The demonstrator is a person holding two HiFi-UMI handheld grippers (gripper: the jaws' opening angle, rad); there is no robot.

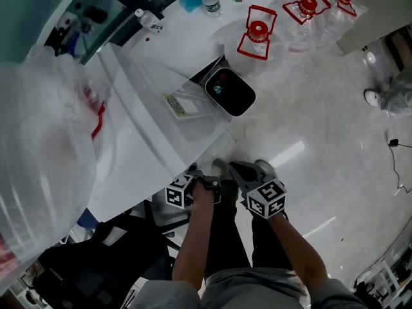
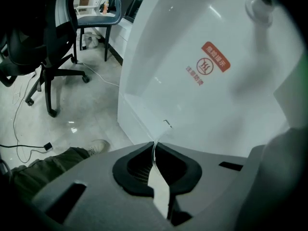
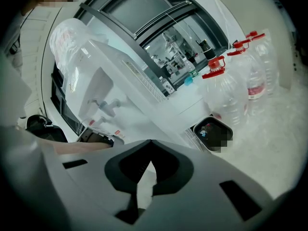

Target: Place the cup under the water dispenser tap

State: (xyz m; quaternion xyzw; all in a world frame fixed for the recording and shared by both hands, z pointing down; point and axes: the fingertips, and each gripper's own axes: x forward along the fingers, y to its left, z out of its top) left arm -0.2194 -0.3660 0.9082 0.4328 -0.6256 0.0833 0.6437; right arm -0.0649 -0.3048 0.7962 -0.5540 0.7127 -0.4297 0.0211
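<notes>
Firmly closed, the left gripper (image 2: 155, 145) pinches between its black pads a thin, pale, see-through edge that we take for the wall of the cup (image 2: 154, 154). The rest of the cup is too clear for us to trace against the white behind it. Just beyond those jaws stands the white front of the water dispenser (image 2: 202, 95), with a red label (image 2: 215, 63) on it. A tap (image 2: 260, 4) shows high at the upper right of the left gripper view, well apart from the pinched edge.

The right gripper (image 3: 150, 141) has its pads pressed together at the tips, and we see nothing between them. It looks toward the dispenser from the side, where two taps stick out of the recess under the big clear bottle (image 3: 72, 37) on top.

From the head view we find both grippers side by side, low by the dispenser's base and above the person's legs, each on a bare forearm.

Farther out, a dark bin (image 1: 230, 91) stands just beside the dispenser on the glossy floor (image 1: 315, 127). Several large jugs (image 1: 257, 34) with red caps and handles stand past it. To the left of the dispenser, in the left gripper view, we see an office chair (image 2: 45, 47), and a shoe (image 2: 99, 147) on the floor near the jaws.
</notes>
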